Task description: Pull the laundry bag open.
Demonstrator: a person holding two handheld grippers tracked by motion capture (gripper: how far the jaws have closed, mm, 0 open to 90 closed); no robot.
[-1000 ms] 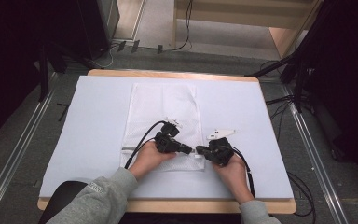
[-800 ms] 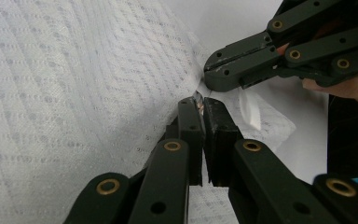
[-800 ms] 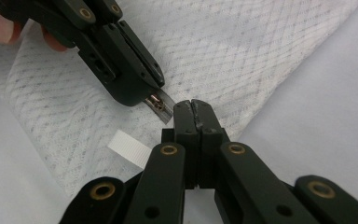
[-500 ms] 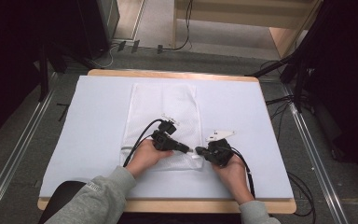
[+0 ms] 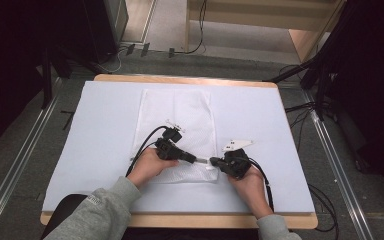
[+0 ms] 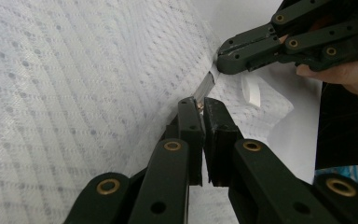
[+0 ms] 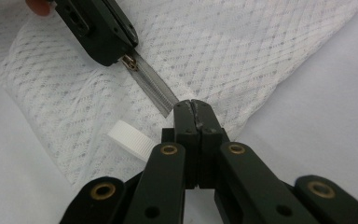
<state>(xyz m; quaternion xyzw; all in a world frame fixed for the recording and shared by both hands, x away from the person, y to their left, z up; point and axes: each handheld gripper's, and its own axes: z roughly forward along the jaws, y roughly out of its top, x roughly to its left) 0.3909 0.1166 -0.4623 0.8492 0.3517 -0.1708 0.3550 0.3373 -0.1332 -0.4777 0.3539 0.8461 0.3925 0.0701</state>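
Note:
A white mesh bag [image 5: 180, 117] lies flat on the pale mat [image 5: 100, 130]. Along its near edge runs a grey zipper [image 7: 151, 88]. My left gripper [image 5: 196, 159] [image 6: 201, 103] is shut on the zipper pull [image 7: 130, 63], coming in from the left. My right gripper [image 5: 214, 161] [image 7: 192, 106] faces it from the right, shut on the zipper's end at the bag's corner. A short stretch of zipper tape [image 6: 206, 85] spans the gap between the two sets of jaws. A white label loop [image 7: 130, 140] sticks out of the bag beside the right jaws.
The mat covers a wooden table [image 5: 180, 78] whose near edge runs just behind my forearms. Cables [image 5: 142, 145] trail from both grippers across the mat. Metal rails [image 5: 10, 175] and more cables lie on the floor at either side.
My left gripper has shifted slightly left, away from the right one, with the zipper pull in it. The right gripper has stayed put.

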